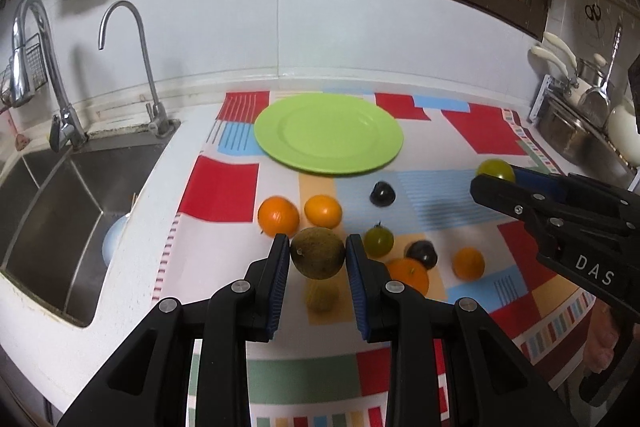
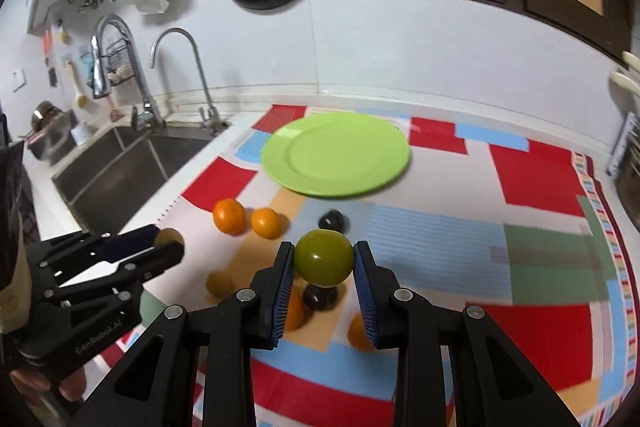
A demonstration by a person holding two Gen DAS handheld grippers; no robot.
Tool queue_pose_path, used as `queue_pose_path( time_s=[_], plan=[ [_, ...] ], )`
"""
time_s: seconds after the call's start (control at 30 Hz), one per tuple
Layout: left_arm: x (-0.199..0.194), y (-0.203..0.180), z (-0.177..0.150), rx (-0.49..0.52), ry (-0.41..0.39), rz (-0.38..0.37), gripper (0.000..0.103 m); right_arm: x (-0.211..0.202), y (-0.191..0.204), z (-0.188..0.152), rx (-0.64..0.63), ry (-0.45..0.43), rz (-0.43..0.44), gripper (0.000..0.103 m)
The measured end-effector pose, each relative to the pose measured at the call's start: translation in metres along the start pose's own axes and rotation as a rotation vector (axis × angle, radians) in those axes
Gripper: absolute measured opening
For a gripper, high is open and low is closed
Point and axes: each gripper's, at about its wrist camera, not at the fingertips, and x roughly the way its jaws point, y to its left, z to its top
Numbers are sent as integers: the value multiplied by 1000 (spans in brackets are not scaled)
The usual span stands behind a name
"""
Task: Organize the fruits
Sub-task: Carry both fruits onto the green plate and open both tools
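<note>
I have a fruit in each hand-held tool, both lifted clear of the cloth, so the step in hand looks like the carry toward the green plate. My left gripper is clamped on a brownish-green fruit, round with a dull, slightly speckled skin, pinched between the ribbed blue pads. My right gripper is clamped on a green tomato, smooth and glossy, a small highlight on its skin.

The plate is shallow, round, shiny and empty, lying on the far middle of the patterned cloth, well apart from both grippers. Fruit not yet moved lies nearer on the cloth: two oranges side by side at the left, a dark purple fruit past them to the right, another green tomato with its stem cap, and more oranges and a dark fruit close by.

Next, I judge, both hands need to travel forward over the plate, come down low, and release gently. Round smooth fruit will roll on a glazed plate, so I'd set each near the middle and keep the two grippers from crossing.
</note>
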Motion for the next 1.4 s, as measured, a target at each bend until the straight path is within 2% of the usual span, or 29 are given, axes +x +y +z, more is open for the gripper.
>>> queue_pose_path(
  time_s=[0.37,0.5,0.63,0.87,1.07,1.27,1.4],
  plan=[
    [27,9,54,70,-8,-73,29,19,-1,43,-12,-25,20,31],
    [45,11,73,117,11,-99,29,42,-7,60,-5,7,18,31],
    [72,12,87,158,56,-133,29,66,-14,69,19,46,22,31],
    [119,11,107,155,158,-174,29,109,-29,78,43,138,48,31],
    [154,11,112,152,226,-171,29,145,-47,81,58,218,55,31],
    [176,13,106,152,259,-160,29,165,-51,80,32,240,48,31],
    [179,15,102,142,258,-147,39,172,-52,80,29,237,52,31]
  ],
)
